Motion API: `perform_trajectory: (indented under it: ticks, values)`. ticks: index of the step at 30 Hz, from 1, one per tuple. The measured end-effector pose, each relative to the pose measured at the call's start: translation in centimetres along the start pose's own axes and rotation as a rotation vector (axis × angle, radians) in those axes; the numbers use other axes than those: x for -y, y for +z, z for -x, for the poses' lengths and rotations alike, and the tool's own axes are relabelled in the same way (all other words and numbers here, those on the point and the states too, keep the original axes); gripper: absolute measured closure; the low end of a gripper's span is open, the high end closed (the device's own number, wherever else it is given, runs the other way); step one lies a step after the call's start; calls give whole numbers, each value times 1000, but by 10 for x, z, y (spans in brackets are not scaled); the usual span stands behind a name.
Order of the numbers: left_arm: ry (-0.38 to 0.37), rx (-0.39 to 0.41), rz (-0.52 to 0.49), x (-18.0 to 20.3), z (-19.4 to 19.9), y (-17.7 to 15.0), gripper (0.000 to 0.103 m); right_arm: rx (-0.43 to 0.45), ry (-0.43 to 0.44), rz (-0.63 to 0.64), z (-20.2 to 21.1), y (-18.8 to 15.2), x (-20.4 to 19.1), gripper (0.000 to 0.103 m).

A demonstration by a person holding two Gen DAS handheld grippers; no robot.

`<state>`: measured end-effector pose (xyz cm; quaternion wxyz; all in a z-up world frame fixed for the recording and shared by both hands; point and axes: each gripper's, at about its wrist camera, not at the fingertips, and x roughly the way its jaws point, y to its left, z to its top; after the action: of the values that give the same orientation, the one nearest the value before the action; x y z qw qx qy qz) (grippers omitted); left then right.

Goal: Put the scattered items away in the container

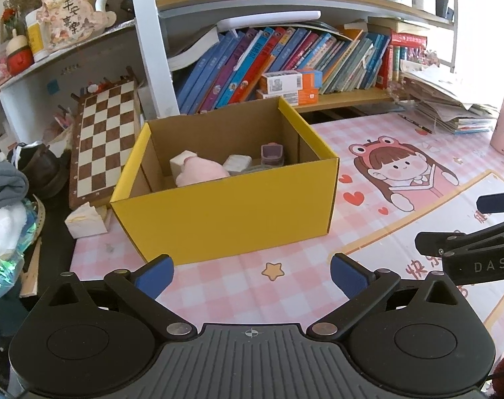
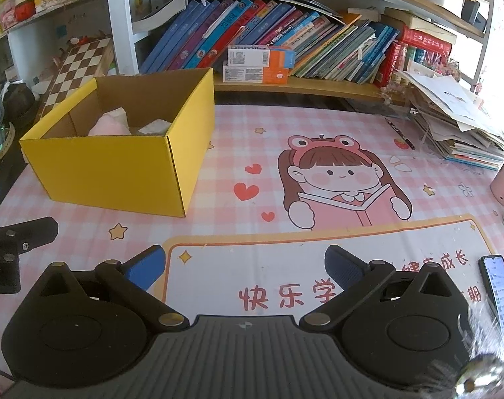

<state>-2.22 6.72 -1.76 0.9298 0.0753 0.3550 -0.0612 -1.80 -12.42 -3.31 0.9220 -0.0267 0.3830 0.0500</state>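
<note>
"DAS" reads on the right gripper [image 1: 464, 229] body. Yellow box [image 1: 225, 212] on the pink checked tabletop [image 2: 252, 133] holds a pink plush [image 1: 202, 173], white packet [image 1: 237, 163], purple cup [image 1: 272, 154]. Chessboard [image 1: 102, 139] left of box, phone [image 2: 498, 286] far right. Left gripper [image 1: 252, 272] and right both wide, empty, box just ahead.

yellow box [image 1: 225, 212], pink checked mat [image 2: 252, 126]

The yellow corrugated cardboard box [image 1: 225, 212] is matt outside, raw brown inside; the pink checked printed tabletop [image 2: 252, 126] mat looks smooth with a slight sheen.
</note>
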Motion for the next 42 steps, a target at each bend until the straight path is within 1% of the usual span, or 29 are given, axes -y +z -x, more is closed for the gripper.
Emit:
perform_trajectory:
  ticks: [15, 42]
  values:
    - [-14, -1, 5, 0, -1, -1, 1, -2, 0, 13, -1, 0, -4, 0]
    - [-13, -4, -4, 3, -1, -1, 1, -4, 8, 21, -3, 2, -4, 0]
